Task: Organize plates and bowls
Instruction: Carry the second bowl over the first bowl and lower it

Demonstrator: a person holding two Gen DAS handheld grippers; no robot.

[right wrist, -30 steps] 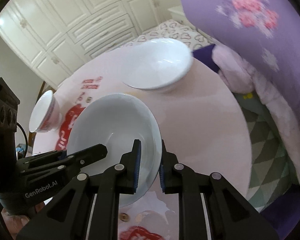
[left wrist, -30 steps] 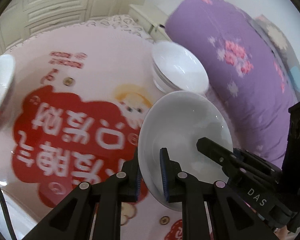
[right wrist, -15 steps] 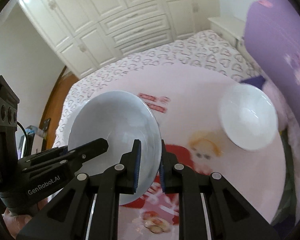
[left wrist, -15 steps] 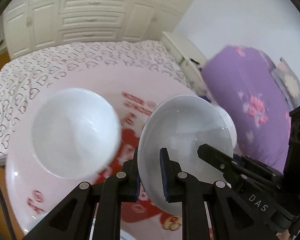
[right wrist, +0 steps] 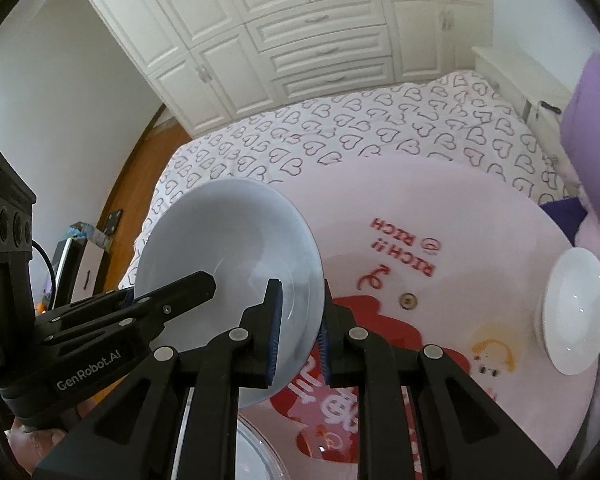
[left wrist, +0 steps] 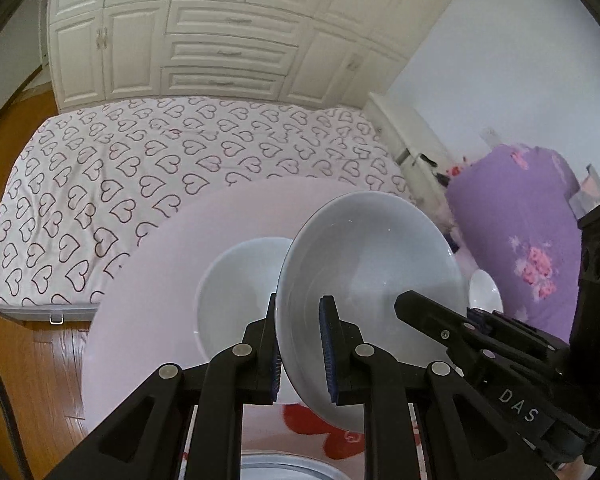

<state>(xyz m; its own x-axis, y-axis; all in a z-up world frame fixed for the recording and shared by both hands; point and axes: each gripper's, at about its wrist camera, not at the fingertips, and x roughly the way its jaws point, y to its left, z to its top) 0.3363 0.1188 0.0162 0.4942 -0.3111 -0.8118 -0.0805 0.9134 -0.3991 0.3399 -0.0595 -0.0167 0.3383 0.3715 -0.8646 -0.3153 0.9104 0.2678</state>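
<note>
Bowl (left wrist: 364, 280), glossy white ceramic, round: rim clamped by left tool (left wrist: 302, 344) and right tool (right wrist: 298, 330); carried leftward over pink bench (right wrist: 440, 200) since earlier.

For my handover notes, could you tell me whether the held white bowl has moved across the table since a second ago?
Yes. The held bowl has swung leftward, away from the bowl stack by the purple bedding, toward the table's bed side.

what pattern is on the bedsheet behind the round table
White bedsheet covered in dark outlined hearts; clearest in the left wrist view.
</note>
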